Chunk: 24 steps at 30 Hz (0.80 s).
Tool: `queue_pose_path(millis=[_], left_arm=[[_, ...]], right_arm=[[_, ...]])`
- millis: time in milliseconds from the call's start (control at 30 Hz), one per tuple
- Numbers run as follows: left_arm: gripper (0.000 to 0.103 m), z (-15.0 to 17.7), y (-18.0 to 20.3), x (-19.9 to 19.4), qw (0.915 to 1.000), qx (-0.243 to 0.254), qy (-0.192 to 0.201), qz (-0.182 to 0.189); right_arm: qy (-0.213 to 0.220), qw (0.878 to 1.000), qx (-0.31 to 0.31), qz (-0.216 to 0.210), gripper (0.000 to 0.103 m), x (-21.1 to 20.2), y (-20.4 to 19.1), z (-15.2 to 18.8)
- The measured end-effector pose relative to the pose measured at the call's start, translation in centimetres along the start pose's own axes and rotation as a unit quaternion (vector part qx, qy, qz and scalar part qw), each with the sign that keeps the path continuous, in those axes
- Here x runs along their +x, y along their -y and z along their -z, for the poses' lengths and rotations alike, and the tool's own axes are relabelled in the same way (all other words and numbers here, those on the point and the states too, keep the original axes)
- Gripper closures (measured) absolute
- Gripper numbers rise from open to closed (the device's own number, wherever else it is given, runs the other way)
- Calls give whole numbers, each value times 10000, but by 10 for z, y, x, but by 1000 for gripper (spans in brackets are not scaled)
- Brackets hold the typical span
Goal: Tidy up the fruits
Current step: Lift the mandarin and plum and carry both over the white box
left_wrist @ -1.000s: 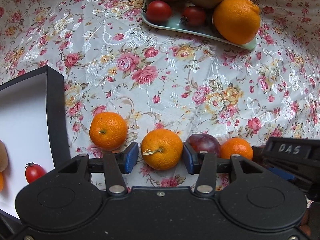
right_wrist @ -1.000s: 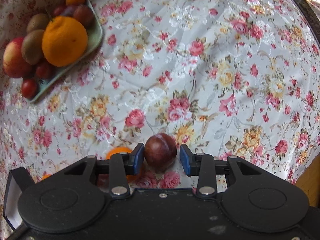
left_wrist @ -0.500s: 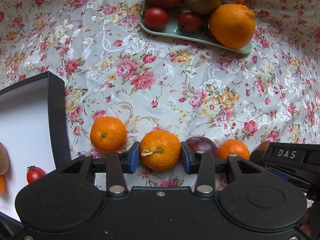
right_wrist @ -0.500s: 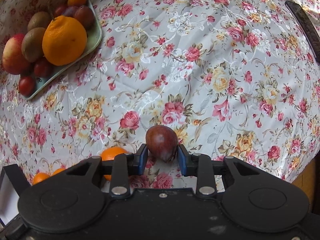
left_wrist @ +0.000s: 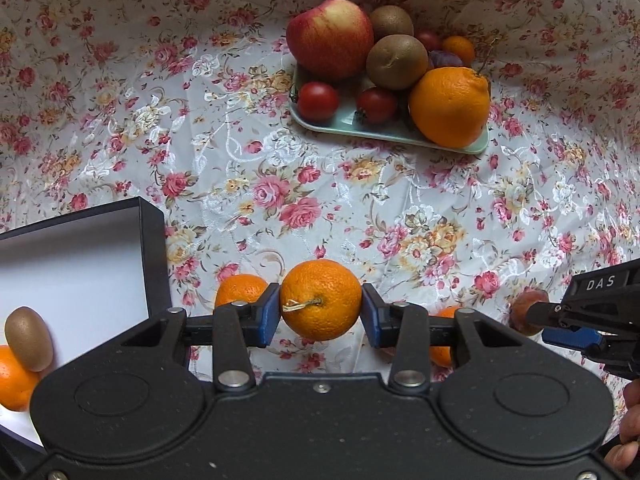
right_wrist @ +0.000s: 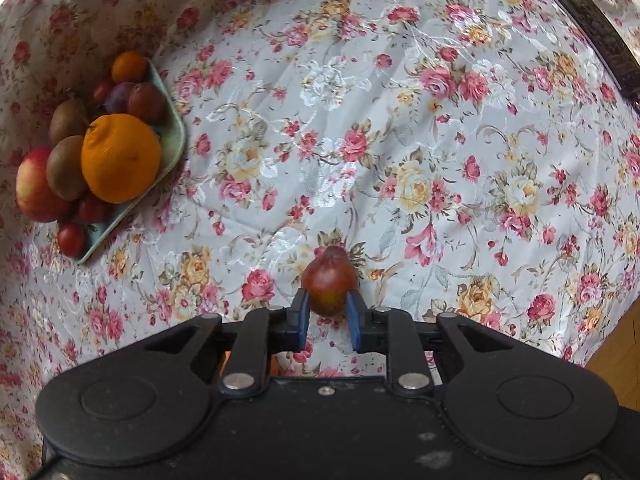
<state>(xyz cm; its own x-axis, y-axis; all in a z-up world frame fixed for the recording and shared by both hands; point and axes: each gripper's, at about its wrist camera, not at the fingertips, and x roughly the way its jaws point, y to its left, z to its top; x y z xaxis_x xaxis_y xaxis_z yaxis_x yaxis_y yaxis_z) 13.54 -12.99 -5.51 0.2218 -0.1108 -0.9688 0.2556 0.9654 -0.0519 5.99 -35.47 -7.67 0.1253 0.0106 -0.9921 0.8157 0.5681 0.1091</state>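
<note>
Now my left gripper point(left_wrist: 321, 315) pinching mandarin point(left_wrist: 321, 299) between blue pads, above floral cloth point(left_wrist: 360, 200). My right gripper point(right_wrist: 327, 317) clamping plum point(right_wrist: 329, 285). Black box point(left_wrist: 154, 248) left; fruit tray point(left_wrist: 384, 131) far ahead.

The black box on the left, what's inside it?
Inside the black box, a kiwi leans against an orange fruit on the white lining. The left gripper covers the rest.

"DAS" on right tongs point(left_wrist: 536, 314) body; nothing else legible.
</note>
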Motion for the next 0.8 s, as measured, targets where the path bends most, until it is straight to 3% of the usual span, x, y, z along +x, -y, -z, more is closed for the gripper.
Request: queue_pose_path(millis=[133, 400, 667, 800], left_arm=[[54, 1, -2, 3, 9999, -53, -95, 36], [54, 0, -5, 1, 9999, -112, -80, 55], [54, -2, -10, -3, 9998, -191, -43, 36], [54, -4, -13, -7, 9997, -226, 4, 8]], right_arm=[[68, 9999, 83, 55, 69, 5, 1, -1], [-138, 9997, 89, 192, 65, 29, -2, 0], [355, 9988, -54, 322, 67, 18, -6, 5], [362, 9992, 20, 188, 67, 9, -5, 3]])
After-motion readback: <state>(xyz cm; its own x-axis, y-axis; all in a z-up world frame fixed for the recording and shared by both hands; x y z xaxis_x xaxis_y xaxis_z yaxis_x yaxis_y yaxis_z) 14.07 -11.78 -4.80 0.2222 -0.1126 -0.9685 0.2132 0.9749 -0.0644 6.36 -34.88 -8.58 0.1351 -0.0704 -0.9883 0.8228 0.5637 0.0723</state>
